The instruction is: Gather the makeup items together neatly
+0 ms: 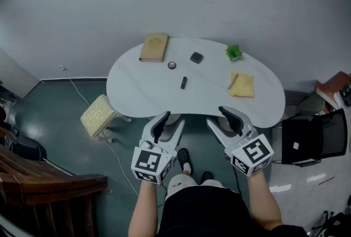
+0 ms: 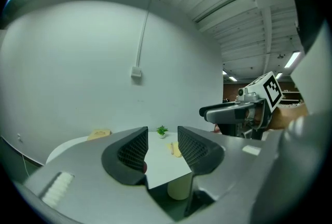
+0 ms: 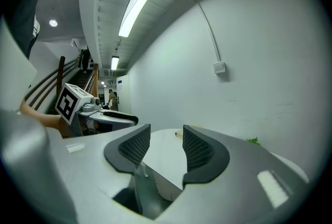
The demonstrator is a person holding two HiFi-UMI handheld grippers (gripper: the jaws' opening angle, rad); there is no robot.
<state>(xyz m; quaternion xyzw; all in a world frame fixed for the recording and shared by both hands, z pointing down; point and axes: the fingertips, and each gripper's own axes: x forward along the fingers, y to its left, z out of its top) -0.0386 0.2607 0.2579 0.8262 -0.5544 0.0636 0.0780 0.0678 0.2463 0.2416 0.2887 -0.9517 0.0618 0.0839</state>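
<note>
Hovering at the near edge of the white kidney-shaped table [image 1: 131, 93], the left gripper [image 1: 171, 120] and the right gripper [image 1: 218, 117] both have their jaws apart, with nothing between the pads; each gripper view shows only bare tabletop through the gap. Judgement: gathering not yet begun, this is the approach step. The makeup items lie scattered mid-table, well apart from both grippers. They are a small round dark compact [image 1: 172, 65], a dark squarish case [image 1: 196, 57] near it, and a slim dark stick [image 1: 184, 83] nearest the person. A flat tan rectangular pouch or book [image 1: 154, 47] sits toward the far left rim, a folded yellow cloth or pouch [image 1: 242, 85] lies to the right, and a small green potted plant [image 1: 233, 52] stands near the far right rim. Next move, as I read it: reach forward over the table to the slim stick, set the jaws across its narrow width, close gently, and carry it beside the other two. Where the pile should go is not settled by anything visible. Hard to make out: the three dark items are too small to identify exactly. I cannot tell whether the tan and yellow things count as makeup bags. In both gripper views the jaws hide most of the small items. The person's body is cut off at the bottom edge of the head view.
</note>
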